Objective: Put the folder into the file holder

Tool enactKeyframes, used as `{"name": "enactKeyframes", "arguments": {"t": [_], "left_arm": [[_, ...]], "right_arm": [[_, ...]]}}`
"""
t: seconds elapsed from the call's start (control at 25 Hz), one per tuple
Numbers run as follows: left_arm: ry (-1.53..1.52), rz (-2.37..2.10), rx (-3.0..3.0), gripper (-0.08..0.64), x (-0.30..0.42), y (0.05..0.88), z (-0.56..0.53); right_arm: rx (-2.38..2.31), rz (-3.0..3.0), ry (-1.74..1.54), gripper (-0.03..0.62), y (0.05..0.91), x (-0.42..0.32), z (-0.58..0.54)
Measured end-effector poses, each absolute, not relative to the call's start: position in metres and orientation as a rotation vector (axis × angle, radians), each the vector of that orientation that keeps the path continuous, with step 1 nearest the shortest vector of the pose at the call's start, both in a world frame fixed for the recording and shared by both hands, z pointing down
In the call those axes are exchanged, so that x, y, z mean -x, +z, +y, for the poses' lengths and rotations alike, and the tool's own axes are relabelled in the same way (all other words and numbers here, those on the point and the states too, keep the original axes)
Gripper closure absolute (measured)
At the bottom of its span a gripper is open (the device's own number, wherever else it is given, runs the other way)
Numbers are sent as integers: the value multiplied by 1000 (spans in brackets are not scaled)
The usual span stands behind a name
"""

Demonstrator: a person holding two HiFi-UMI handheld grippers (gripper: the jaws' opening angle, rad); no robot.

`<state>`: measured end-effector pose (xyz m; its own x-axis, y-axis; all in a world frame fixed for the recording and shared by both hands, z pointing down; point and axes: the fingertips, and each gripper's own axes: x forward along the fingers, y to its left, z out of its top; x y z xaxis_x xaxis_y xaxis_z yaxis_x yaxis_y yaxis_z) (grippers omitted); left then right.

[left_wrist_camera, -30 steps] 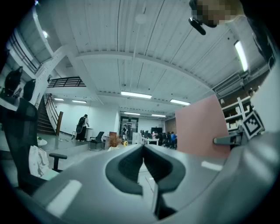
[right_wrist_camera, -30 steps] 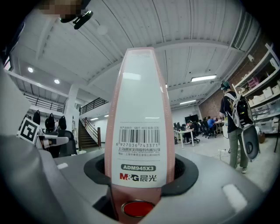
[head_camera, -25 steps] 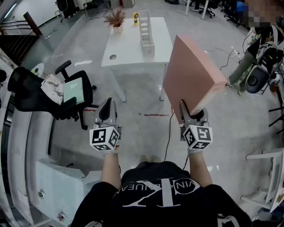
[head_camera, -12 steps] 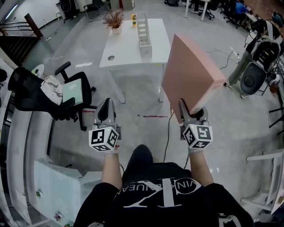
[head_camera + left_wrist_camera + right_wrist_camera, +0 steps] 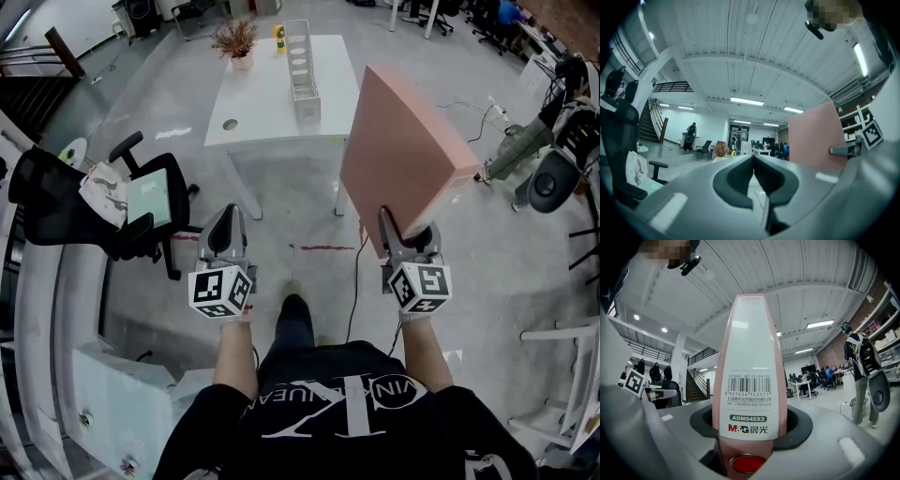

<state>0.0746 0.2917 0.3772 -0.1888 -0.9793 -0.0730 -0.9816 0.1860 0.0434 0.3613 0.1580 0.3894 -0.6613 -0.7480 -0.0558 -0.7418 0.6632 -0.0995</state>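
My right gripper is shut on a pink box folder, which it holds upright in the air. In the right gripper view the folder's spine with its white barcode label stands between the jaws. My left gripper is shut with nothing in it; its jaws meet in the left gripper view. The wire file holder stands on the white table ahead, well beyond both grippers. The pink folder also shows at the right of the left gripper view.
A potted dry plant and a small yellow thing stand at the table's far end. A black office chair stands at the left. A white counter runs along the left. A person stands at the right.
The table and file holder have shifted slightly in the head view as the person steps forward; a foot now shows below. Both grippers hold the same pose.
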Motion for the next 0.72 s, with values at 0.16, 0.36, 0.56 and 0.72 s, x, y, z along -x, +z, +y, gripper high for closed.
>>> {"name": "enactKeyframes", "arguments": {"t": [0.16,0.36,0.56,0.72], "left_arm": [[120,2403,1987,560,-49,375,267],[150,2412,1991,560,-16,371,232],[133,2387,2041,560,8,372,195],[126,2378,2062,560,37,371,169]], "right_arm": [[1256,2768,-105,307,384,-338,132],[1269,2766,-94,307,380,-307,99],[1294,2765,-112,307,380,-277,71],[1318,2761,-119,307,379,-251,49]]}}
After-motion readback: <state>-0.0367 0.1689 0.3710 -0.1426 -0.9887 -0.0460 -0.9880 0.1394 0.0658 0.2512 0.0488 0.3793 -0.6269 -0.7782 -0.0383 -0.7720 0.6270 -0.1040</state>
